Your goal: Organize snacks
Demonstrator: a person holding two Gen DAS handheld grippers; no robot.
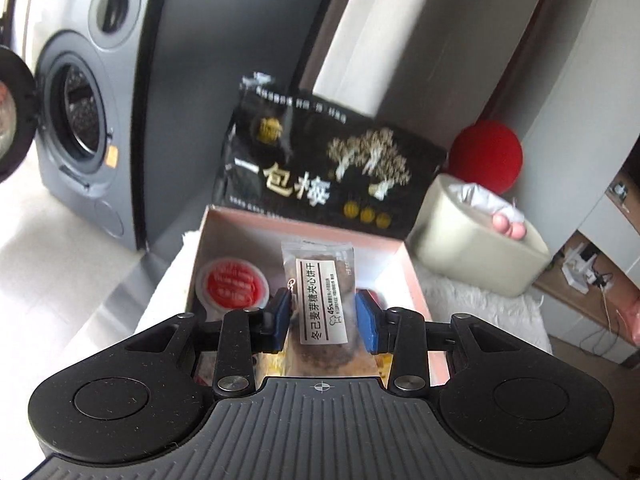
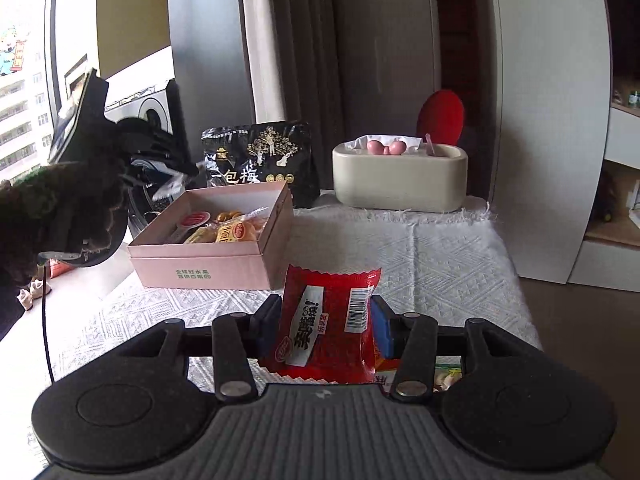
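Note:
In the left wrist view my left gripper (image 1: 324, 316) is shut on a clear-wrapped brown biscuit packet (image 1: 318, 292) with a white label. It holds the packet upright over the open pink box (image 1: 416, 280). A red-lidded cup (image 1: 232, 286) lies inside the box. The right wrist view shows the pink box (image 2: 208, 276) at left, with the cup (image 2: 194, 218) and yellow wrapped snacks (image 2: 236, 232) in it. The biscuit packet (image 2: 173, 188) hangs above its far left corner. My right gripper (image 2: 326, 324) is shut on a red snack packet (image 2: 328, 320), in front of the box and above the cloth.
A black standing bag (image 2: 260, 156) leans behind the box. A cream tub (image 2: 400, 184) with tissue stands back right, a red ball (image 2: 440, 114) behind it. A white textured cloth (image 2: 440, 260) covers the table. More packets (image 2: 444, 376) lie under my right gripper. A washing machine (image 1: 80, 120) stands to the left.

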